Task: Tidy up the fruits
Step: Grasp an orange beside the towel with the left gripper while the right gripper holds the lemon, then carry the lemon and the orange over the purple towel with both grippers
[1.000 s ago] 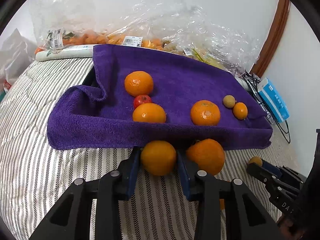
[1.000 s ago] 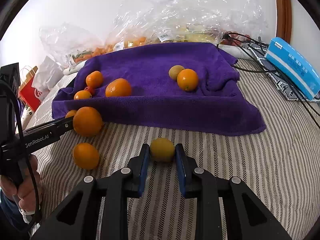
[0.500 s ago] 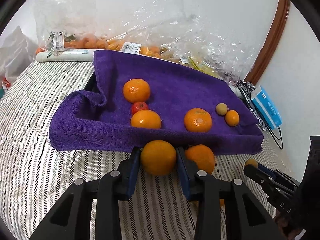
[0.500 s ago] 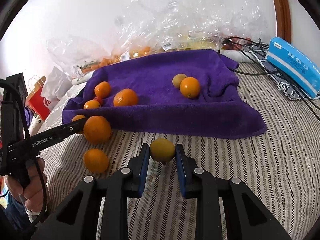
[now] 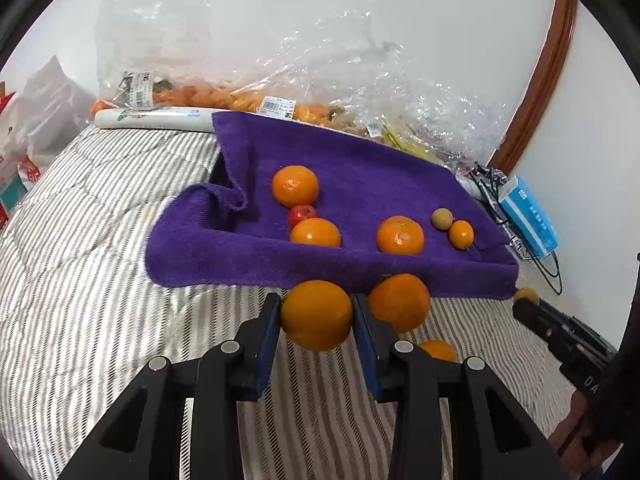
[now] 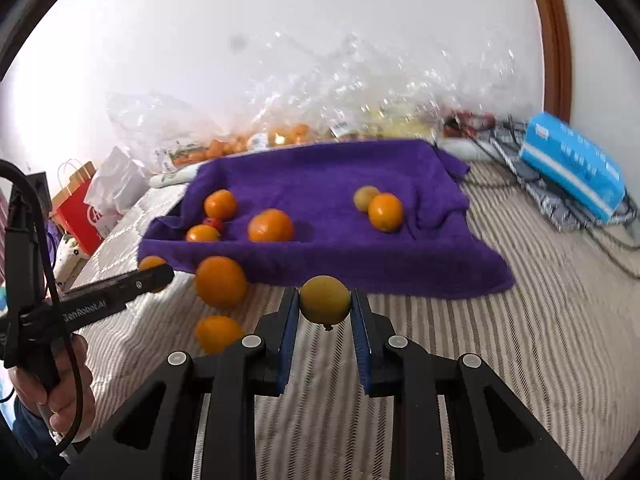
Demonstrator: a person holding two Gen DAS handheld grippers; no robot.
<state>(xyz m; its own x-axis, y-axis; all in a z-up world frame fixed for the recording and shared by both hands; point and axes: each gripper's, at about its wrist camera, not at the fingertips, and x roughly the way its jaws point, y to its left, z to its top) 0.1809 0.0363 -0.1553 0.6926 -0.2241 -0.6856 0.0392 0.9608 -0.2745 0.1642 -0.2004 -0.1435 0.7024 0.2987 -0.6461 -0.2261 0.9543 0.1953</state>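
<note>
My left gripper (image 5: 317,316) is shut on a large orange (image 5: 317,315), held above the striped bedcover in front of the purple towel (image 5: 360,184). My right gripper (image 6: 325,300) is shut on a yellow-green fruit (image 6: 325,299), also in front of the towel (image 6: 328,176). On the towel lie three oranges (image 5: 295,186), a small red fruit (image 5: 301,213), a small tan fruit (image 5: 442,219) and a small orange (image 5: 461,234). Two more oranges (image 5: 399,302) (image 5: 438,350) lie on the bedcover by the left gripper.
Clear plastic bags of fruit (image 5: 280,92) lie against the wall behind the towel. A blue tissue pack (image 6: 572,164) and black cables (image 6: 600,224) lie to the right. A red paper bag (image 6: 80,216) stands at the left. The bedcover (image 5: 80,280) is striped.
Both grippers have risen and drawn back from the towel, each with its fruit still held. The towel now looks farther off in both views.
</note>
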